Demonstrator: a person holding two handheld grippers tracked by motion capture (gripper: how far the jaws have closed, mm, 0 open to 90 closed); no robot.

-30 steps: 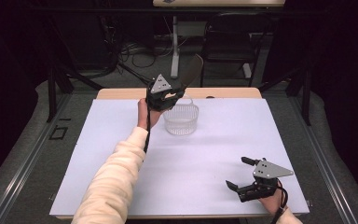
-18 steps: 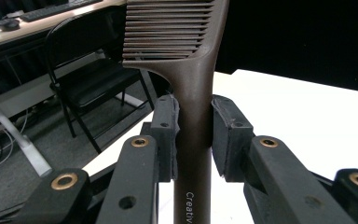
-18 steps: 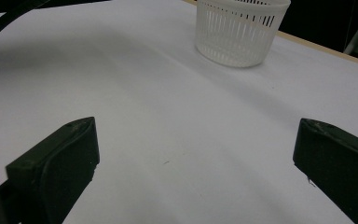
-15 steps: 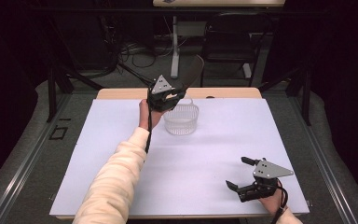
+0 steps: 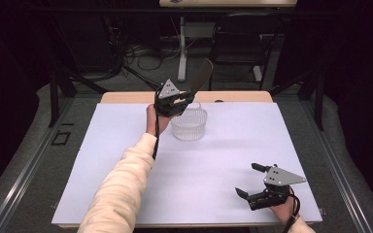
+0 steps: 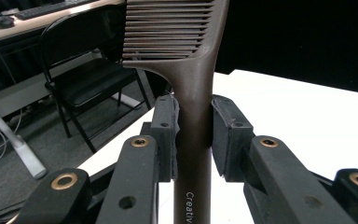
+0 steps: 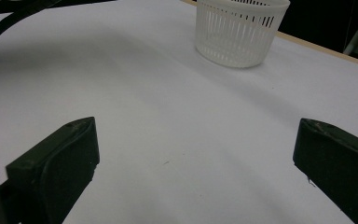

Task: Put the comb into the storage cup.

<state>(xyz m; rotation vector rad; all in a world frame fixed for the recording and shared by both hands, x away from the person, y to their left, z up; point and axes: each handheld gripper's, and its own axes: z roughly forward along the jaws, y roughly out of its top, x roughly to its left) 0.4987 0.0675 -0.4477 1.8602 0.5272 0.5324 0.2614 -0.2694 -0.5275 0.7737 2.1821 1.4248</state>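
Left tool: your pads pinch the handle of a dark brown comb, one pad pressed on each side of it; in the left gripper view the toothed head rises above the pads.
Comb's long axis: it runs along the tool's own line, handle low between the pads, head beyond them, pointing away from you over the far edge of the desk.
Comb against basket: in the high view your left tool sits at the near-left rim of the white slotted basket, just above it; I cannot tell whether the comb's end is already over the opening.
Nearer hand: your left, by a wide margin; it is beside the basket.
Left arm pose: the sleeve reaches out long toward the basket, wrist raised.
Likely next: tip the comb over the rim, then let go.
Right tool: spread wide, pinching nothing, low over the desk well short of the basket and to its right.
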